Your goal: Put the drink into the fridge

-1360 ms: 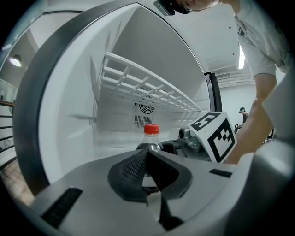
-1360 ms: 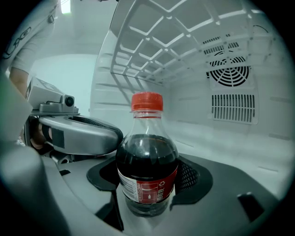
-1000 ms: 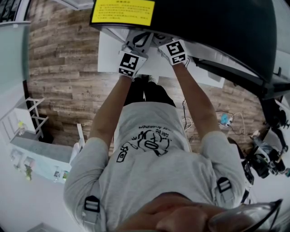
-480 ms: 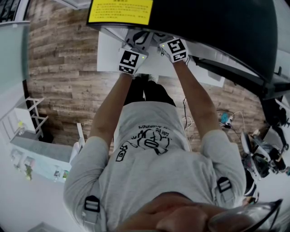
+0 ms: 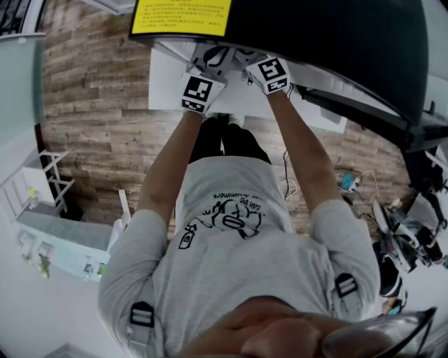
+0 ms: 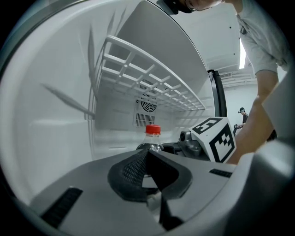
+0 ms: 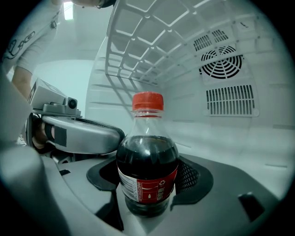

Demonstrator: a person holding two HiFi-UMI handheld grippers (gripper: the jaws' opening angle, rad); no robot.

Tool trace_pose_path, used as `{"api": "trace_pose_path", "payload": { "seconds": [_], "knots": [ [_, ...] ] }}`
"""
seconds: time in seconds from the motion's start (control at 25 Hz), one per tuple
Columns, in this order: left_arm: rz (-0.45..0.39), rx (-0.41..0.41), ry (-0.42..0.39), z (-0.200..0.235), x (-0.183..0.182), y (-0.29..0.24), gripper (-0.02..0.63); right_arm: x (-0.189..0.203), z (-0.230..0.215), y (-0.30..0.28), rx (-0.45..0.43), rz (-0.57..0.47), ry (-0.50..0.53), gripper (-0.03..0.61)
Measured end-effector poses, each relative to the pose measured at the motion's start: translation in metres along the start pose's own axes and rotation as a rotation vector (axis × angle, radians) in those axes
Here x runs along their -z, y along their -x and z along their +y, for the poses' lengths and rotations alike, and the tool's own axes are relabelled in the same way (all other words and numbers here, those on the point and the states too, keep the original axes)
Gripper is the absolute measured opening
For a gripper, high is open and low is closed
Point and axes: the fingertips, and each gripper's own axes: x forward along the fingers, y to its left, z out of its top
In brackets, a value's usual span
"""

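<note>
A cola bottle (image 7: 147, 166) with a red cap and red label stands upright between my right gripper's jaws; my right gripper (image 7: 148, 189) is shut on it, inside the white fridge. In the left gripper view the same bottle (image 6: 152, 137) shows only its cap and shoulder beyond my left gripper (image 6: 146, 159), whose jaws are shut on nothing. The right gripper's marker cube (image 6: 215, 138) sits just right of the bottle there. In the head view both marker cubes, left (image 5: 197, 93) and right (image 5: 271, 73), are at the fridge opening; the bottle is hidden there.
The fridge (image 5: 322, 42) has a black top with a yellow label (image 5: 180, 15). Inside, a white wire shelf (image 7: 152, 41) hangs overhead and a fan vent (image 7: 223, 62) is on the back wall. My left gripper (image 7: 78, 133) lies close on the bottle's left.
In the head view both marker cubes have crept slightly forward toward the fridge opening.
</note>
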Motion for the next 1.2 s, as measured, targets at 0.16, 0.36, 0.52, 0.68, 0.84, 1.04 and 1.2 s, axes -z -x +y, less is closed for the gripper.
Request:
{"api": "trace_pose_path", "payload": {
  "seconds": [0.16, 0.36, 0.52, 0.68, 0.84, 1.04, 1.2],
  "knots": [
    [0.002, 0.002, -0.003, 0.0, 0.0, -0.001, 0.003, -0.002, 0.0, -0.001, -0.008, 0.002, 0.001, 0.321],
    [0.002, 0.005, -0.004, -0.001, 0.0, 0.0, 0.003, 0.003, 0.001, -0.001, -0.021, 0.018, -0.027, 0.321],
    [0.002, 0.004, 0.001, -0.001, 0.0, 0.002, 0.003, 0.005, 0.001, 0.002, -0.02, 0.021, -0.039, 0.322],
    [-0.004, -0.001, 0.008, -0.001, -0.003, 0.002, 0.003, 0.005, 0.001, 0.003, -0.017, 0.022, -0.043, 0.322],
    [-0.006, -0.001, 0.009, -0.002, -0.004, 0.004, 0.003, 0.007, 0.002, 0.009, -0.022, 0.029, -0.047, 0.322],
    [-0.006, -0.002, 0.012, -0.003, -0.006, 0.008, 0.003, 0.003, 0.002, 0.018, -0.028, 0.033, -0.059, 0.322],
    [-0.004, 0.0, 0.014, -0.005, -0.006, 0.013, 0.003, 0.005, 0.003, 0.03, -0.027, 0.038, -0.069, 0.323]
  ]
}}
